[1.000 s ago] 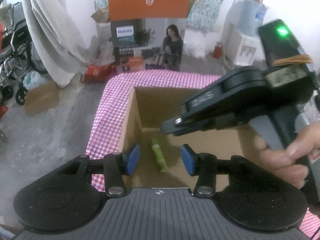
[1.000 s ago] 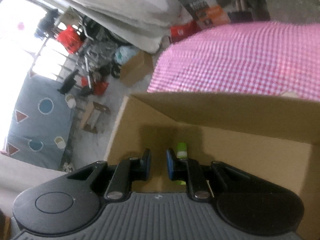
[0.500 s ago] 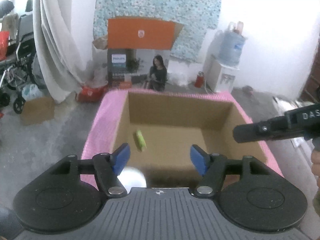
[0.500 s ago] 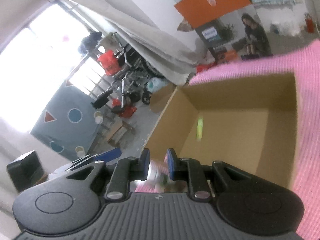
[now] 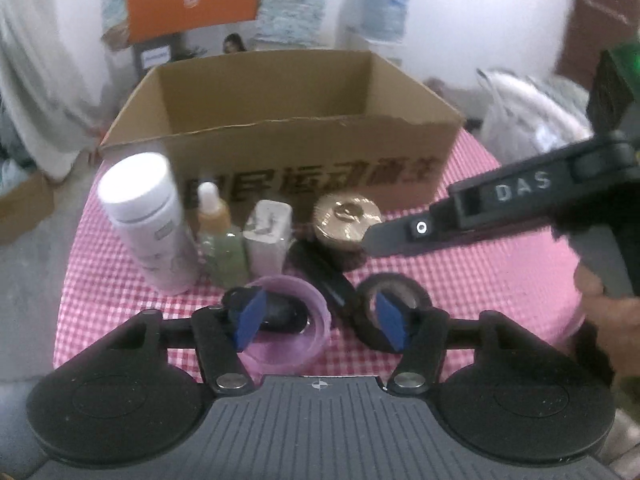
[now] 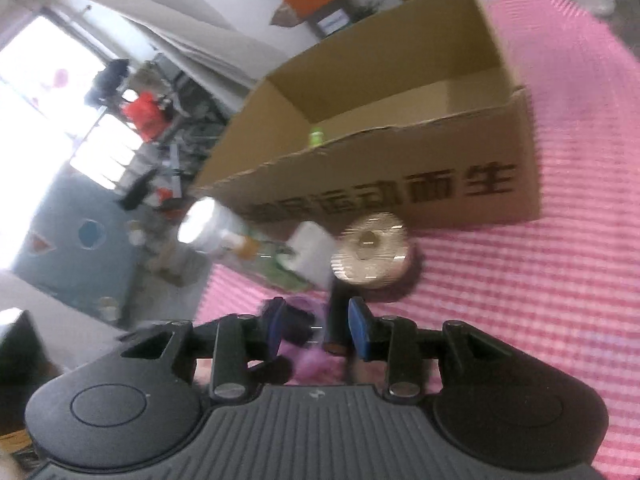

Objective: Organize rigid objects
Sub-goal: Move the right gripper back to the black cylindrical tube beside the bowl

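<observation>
Left wrist view: the left claw (image 5: 318,318) hangs over the near edge of the bench (image 5: 500,280), jaws about half apart and just closing a little, nothing gripped.
Under the left claw: a purple ring (image 5: 316,312) with a dark object (image 5: 280,316) inside sits by the left pad; a black tape roll (image 5: 420,300) lies flat behind the right pad. Contact cannot be judged.
Row beyond: white bottle (image 5: 146,220), small bottle with a tan neck (image 5: 218,240), white block (image 5: 267,236) and gold-lidded jar (image 5: 346,222) stand upright, side by side, just in front of the cardboard box (image 5: 320,160).
Black stick (image 5: 326,276): lies flat between jar and tape roll, long axis running diagonally from the row toward the claw.
Right wrist view: the right claw (image 6: 316,326) is partly open, its jaws just opening; the stick's near end shows between the pads, with no pad seen pressing on it.
Right claw from the left view: its tip (image 5: 384,236) reaches in just beside the gold lid.
Box: open on top, a green item (image 6: 316,136) on its floor.
Hand (image 5: 604,312): wrapped on the right claw's handle.
</observation>
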Demonstrator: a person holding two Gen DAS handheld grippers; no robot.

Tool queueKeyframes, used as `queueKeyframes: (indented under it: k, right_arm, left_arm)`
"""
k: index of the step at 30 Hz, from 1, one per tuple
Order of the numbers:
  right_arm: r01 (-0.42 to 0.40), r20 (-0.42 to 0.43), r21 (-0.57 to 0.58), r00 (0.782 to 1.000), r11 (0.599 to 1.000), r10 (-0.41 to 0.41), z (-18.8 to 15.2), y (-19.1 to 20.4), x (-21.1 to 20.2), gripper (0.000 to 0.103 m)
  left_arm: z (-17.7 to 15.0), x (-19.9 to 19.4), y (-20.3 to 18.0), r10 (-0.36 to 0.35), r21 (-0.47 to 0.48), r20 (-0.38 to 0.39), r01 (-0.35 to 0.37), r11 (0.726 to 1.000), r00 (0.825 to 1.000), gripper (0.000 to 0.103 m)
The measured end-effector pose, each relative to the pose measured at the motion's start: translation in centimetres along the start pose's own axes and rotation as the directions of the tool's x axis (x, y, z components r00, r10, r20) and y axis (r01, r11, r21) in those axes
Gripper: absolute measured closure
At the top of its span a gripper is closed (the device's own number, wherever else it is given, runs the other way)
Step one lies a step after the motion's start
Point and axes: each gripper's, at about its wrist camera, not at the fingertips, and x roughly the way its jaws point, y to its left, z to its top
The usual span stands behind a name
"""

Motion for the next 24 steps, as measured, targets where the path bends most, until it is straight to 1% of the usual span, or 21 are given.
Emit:
queueKeyframes:
  k: [3, 6, 8, 9, 12, 14, 16, 18, 19, 22, 24]
  right_arm:
    - [0.134, 0.037, -0.094, 0.991, 0.987, -0.131, -0.9, 0.5, -0.7, 0.066]
    - [0.225, 0.029, -0.187, 0.974, 0.956, -0.224, -2.3, 0.5, -0.8, 0.066]
    - [0.253, 0.015, -0.251, 0.966, 0.934, -0.257, -2.9, 0.9, -0.2, 0.073]
    - [0.26, 0.007, -0.285, 0.963, 0.923, -0.269, -3.2, 1.2, 0.2, 0.074]
    - [0.282, 0.0, -0.394, 0.952, 0.874, -0.307, -4.2, 2.2, 1.4, 0.082]
    - [0.3, 0.0, -0.46, 0.941, 0.836, -0.338, -4.8, 2.6, 2.2, 0.083]
    - [0.319, 0.018, -0.51, 0.932, 0.799, -0.361, -5.2, 3.1, 2.2, 0.085]
    - [0.347, 0.032, -0.538, 0.919, 0.769, -0.392, -5.4, 3.1, 1.9, 0.085]
    - [0.358, 0.037, -0.54, 0.915, 0.762, -0.403, -5.4, 2.8, 1.7, 0.085]
    - [0.394, 0.041, -0.507, 0.899, 0.767, -0.435, -4.7, 1.2, 1.1, 0.085]
    - [0.427, 0.047, -0.478, 0.885, 0.768, -0.462, -4.4, 0.1, 0.3, 0.085]
  left_arm:
    - [-0.6, 0.0, -0.8, 0.009, 0.05, 0.004, -0.009, 0.999, 1.0, 0.045]
    - [-1.9, -0.1, -1.6, 0.009, 0.07, -0.006, -0.008, 0.998, 1.0, 0.049]
    - [-2.4, -0.1, -1.7, -0.001, 0.074, -0.012, 0.002, 0.997, 1.0, 0.052]
    - [-2.5, 0.0, -1.8, -0.002, 0.074, -0.014, 0.003, 0.997, 1.0, 0.054]
    - [-2.7, 0.1, -1.9, -0.006, 0.067, -0.015, 0.007, 0.998, 1.0, 0.058]
    - [-2.8, 0.2, -1.9, -0.008, 0.064, -0.012, 0.009, 0.998, 1.0, 0.059]
    - [-3.1, 0.3, -2.1, -0.005, 0.067, -0.014, 0.006, 0.998, 1.0, 0.06]
    - [-3.2, 0.4, -2.2, 0.0, 0.074, -0.019, 0.001, 0.997, 1.0, 0.06]
    - [-3.3, 0.4, -2.2, 0.005, 0.077, -0.022, -0.003, 0.997, 1.0, 0.06]
    - [-3.4, 0.5, -2.2, 0.019, 0.087, -0.027, -0.017, 0.996, 0.999, 0.06]
    - [-3.4, 0.7, -2.2, 0.028, 0.094, -0.032, -0.025, 0.995, 0.999, 0.06]
